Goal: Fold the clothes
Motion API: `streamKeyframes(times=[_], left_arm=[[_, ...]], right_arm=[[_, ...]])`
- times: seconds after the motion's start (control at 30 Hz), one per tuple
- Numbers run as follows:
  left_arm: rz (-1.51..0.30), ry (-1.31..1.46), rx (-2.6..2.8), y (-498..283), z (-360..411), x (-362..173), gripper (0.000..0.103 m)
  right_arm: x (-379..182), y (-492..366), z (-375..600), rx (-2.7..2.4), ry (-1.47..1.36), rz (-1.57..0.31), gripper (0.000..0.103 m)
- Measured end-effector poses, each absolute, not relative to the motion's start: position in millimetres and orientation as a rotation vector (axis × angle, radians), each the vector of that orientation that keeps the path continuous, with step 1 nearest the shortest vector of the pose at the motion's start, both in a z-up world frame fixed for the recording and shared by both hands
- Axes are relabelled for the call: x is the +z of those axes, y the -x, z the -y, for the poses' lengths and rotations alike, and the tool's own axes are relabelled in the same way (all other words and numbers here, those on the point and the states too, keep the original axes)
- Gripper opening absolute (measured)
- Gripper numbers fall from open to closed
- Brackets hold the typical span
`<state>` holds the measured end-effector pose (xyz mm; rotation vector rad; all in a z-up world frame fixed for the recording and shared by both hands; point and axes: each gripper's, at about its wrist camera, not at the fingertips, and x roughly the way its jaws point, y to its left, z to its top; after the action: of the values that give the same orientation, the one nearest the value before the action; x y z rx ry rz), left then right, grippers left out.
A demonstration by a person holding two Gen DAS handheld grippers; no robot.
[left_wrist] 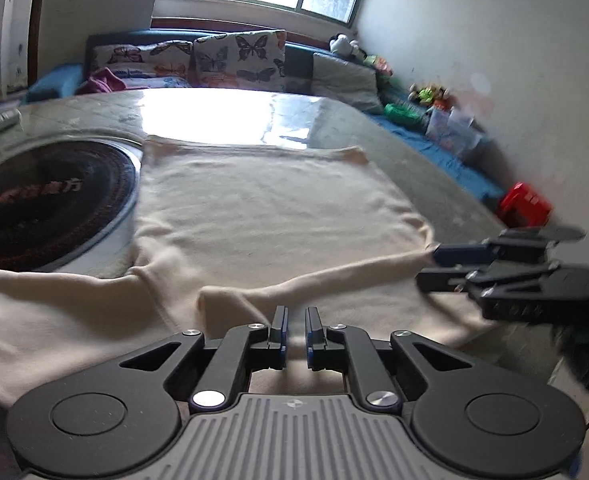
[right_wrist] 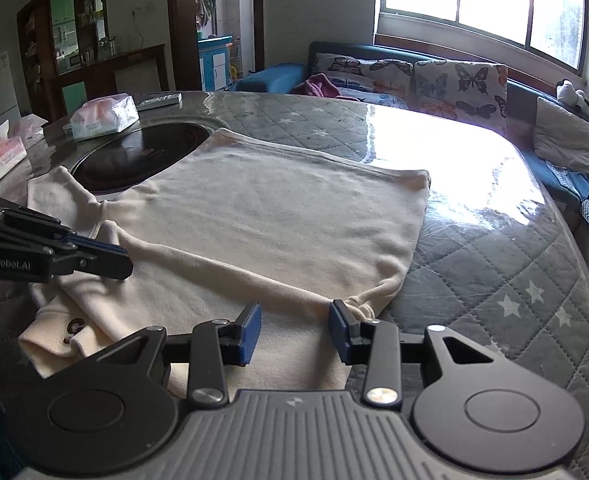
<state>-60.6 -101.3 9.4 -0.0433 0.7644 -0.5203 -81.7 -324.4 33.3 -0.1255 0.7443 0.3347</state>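
Note:
A cream long-sleeved top [left_wrist: 262, 208] lies spread flat on the quilted grey table [right_wrist: 506, 264], hem toward the window, one sleeve folded across its near part. It also shows in the right wrist view [right_wrist: 278, 216]. My left gripper [left_wrist: 295, 330] hovers low over the folded sleeve end, jaws nearly closed with a narrow gap and nothing between them. It also appears at the left of the right wrist view [right_wrist: 124, 258]. My right gripper [right_wrist: 295, 330] is open over the top's near right corner, a fold of cloth between the fingers. It also shows at the right of the left wrist view [left_wrist: 428, 268].
A round black induction hob [right_wrist: 142, 156] is set in the table under the top's left edge. Tissue packs [right_wrist: 104, 120] and a remote [right_wrist: 160, 101] lie beyond it. A sofa with butterfly cushions [right_wrist: 458, 84] runs along the window wall. A red stool [left_wrist: 526, 204] stands on the floor.

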Motion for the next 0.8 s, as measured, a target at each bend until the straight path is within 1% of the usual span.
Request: streamKeyframes(times=[0.3, 0.4, 0.57, 0.67, 0.8], left_arm=[[-0.771, 0.022, -0.469, 79.9, 70.4, 17.0, 0.011], [-0.762, 0.026, -0.47, 82.1, 71.3, 19.6, 0.015], [-0.769, 0.038, -0.452, 85.6, 66.5, 18.1, 0.015], [-0.765, 0.058, -0.418, 87.3, 55.8, 19.7, 0.024], [-0.756, 0.098, -0.356, 86.2, 37.7, 21.2, 0.025]], right_arm=[[32.8, 81.8, 320.9, 0.343, 0.147, -0.743, 0.043], [34.9, 81.7, 315.2, 0.34, 0.165, -0.741, 0.043], [37.3, 84.9, 294.5, 0.411, 0.188, -0.739, 0.043], [35.7, 86.5, 275.2, 0.472, 0.22, -0.742, 0.043], [33.3, 90.3, 246.5, 0.555, 0.271, -0.734, 0.043]])
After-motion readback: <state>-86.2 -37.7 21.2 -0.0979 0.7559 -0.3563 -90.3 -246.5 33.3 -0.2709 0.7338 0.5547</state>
